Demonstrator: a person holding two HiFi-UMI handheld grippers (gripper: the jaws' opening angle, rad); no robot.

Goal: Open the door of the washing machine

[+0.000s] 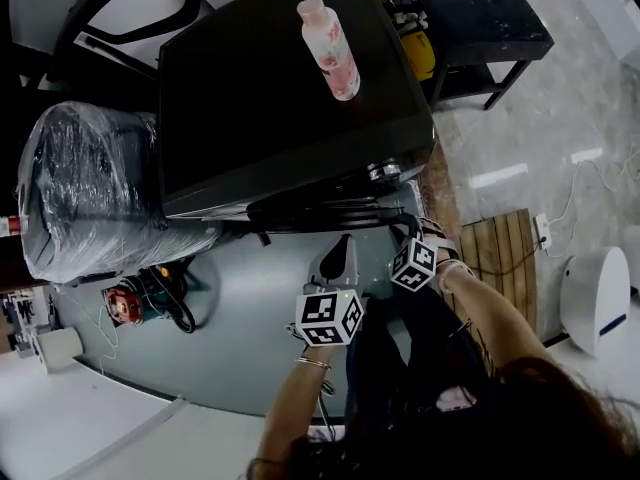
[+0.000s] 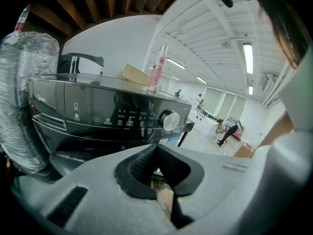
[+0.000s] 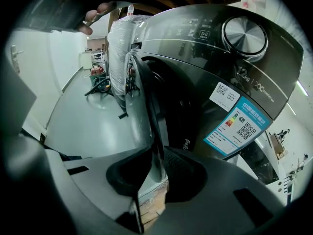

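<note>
1. The dark grey front-loading washing machine (image 1: pixel 270 98) is standing at 12 o'clock from the person; its round dark glass door (image 3: pixel 142 89) is hanging slightly ajar on the front.
2. The right gripper (image 3: pixel 159 153) is pinching the door's free rim; that rim is running from 12 to 6 o'clock between its pads.
3. The left gripper (image 2: pixel 155 148) is hovering empty with jaws pressed together, at 8 o'clock from the right one in the head view and apart from the door.
4. The right gripper is the nearer; the pull is probably heading towards 6 o'clock in the head view.

There is one washing machine (image 1: pixel 290 98) with one door (image 3: pixel 142 97) and one round dial (image 2: pixel 169 120). One pink bottle (image 1: pixel 330 48), one plastic-wrapped bulky item (image 1: pixel 90 188), one slatted wooden board (image 1: pixel 505 258) and two grippers show: left gripper (image 2: pixel 157 148), right gripper (image 3: pixel 157 155).
</note>
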